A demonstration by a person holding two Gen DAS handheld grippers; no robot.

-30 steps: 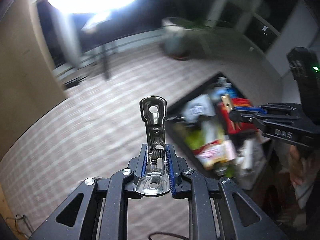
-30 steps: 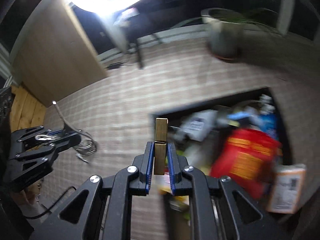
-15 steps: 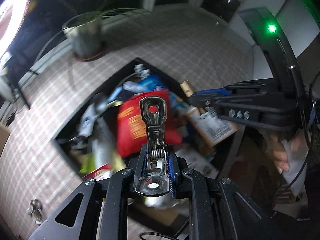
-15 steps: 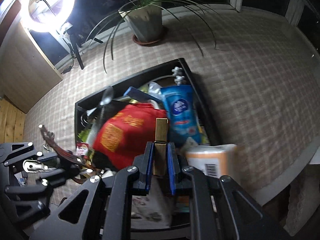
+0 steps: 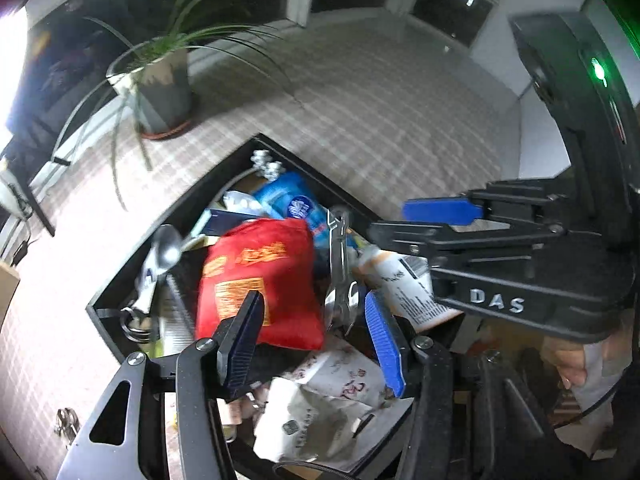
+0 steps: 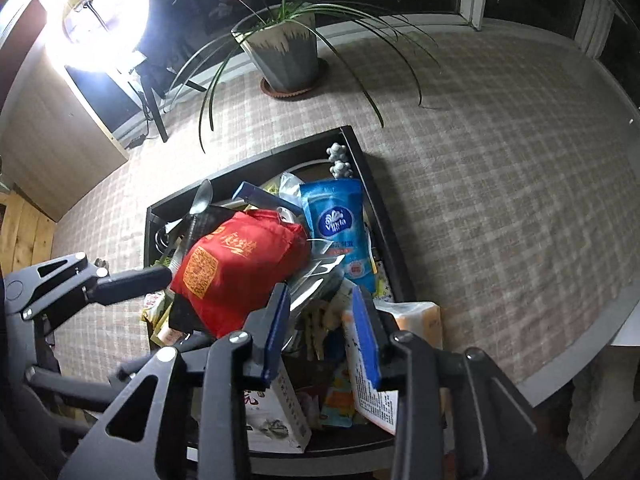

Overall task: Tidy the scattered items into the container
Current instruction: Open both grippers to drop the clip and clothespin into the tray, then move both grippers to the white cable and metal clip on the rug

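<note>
A checked cloth covers the desk point(image 6: 500, 184), with a potted plant point(image 6: 286, 56) and a glaring ring light point(image 6: 98, 16) near dark windows. The full black container point(image 6: 376, 204) sits near its edge. Left tool point(image 5: 316, 316) and right tool point(image 6: 320, 312) hover above it, spread wide, empty.

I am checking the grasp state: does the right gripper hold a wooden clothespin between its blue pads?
No, the right gripper is open, with only the cluttered black container visible between its blue pads.
</note>
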